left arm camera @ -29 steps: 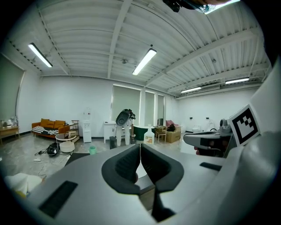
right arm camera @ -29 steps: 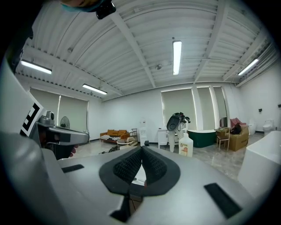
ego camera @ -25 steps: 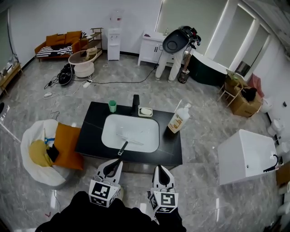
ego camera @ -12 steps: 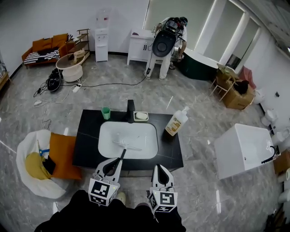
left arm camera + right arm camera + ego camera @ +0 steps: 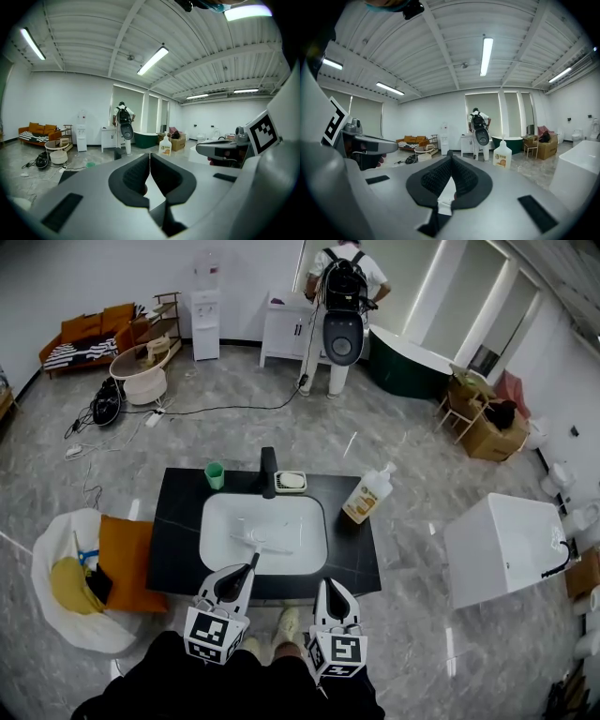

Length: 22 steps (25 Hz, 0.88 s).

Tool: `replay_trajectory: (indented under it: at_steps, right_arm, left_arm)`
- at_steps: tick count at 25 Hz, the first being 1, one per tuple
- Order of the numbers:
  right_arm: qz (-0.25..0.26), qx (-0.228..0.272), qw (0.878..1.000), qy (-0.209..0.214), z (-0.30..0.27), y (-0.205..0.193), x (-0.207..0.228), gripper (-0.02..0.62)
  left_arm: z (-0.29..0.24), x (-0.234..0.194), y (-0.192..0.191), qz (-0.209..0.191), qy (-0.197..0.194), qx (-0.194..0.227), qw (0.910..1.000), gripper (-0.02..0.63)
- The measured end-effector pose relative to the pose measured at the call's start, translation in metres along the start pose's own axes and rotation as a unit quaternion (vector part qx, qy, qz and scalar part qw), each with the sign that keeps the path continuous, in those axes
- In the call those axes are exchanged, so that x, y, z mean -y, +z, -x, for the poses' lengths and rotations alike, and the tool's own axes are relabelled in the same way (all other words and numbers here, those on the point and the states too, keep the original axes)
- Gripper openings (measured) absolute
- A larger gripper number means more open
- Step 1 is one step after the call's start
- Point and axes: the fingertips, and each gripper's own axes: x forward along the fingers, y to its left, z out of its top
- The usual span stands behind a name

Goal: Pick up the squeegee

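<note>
The squeegee (image 5: 265,542) lies in the white sink (image 5: 214,521), its pale blade across the basin and its black handle pointing at the front rim. My left gripper (image 5: 247,571) hangs over the counter's front edge, its tip just short of the handle's end, and its jaws are shut with nothing between them. My right gripper (image 5: 330,588) is beside it at the counter's front edge, also shut and empty. In the left gripper view the left gripper (image 5: 149,153) shows closed pads; the right gripper (image 5: 451,158) shows the same in the right gripper view. The squeegee is hidden in both gripper views.
On the black countertop (image 5: 178,549) stand a green cup (image 5: 216,474), a black faucet (image 5: 269,472), a soap dish (image 5: 291,482) and a soap bottle (image 5: 364,495). A white box (image 5: 502,549) stands at the right, a white seat with an orange cushion (image 5: 122,563) at the left. A person (image 5: 343,277) stands far back.
The sink has come closer and both grippers have advanced to the counter's front edge. The left tip now reaches the squeegee's handle end. The person at the back has turned away.
</note>
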Motion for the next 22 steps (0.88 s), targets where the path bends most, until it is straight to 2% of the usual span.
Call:
replay_trajectory:
  at_steps: [10,22]
  right_arm:
    - [-0.004,-0.009,0.999,0.040,-0.090,0.005,0.036,0.017]
    - [-0.019,-0.076,0.991,0.108,-0.195,-0.043,0.058,0.017]
  left_arm:
    - [-0.072,-0.035,0.002,0.006,0.043,-0.020,0.9989,0.028]
    - [-0.159,-0.071,-0.037,0.036,0.088,-0.084,0.9919,0.028]
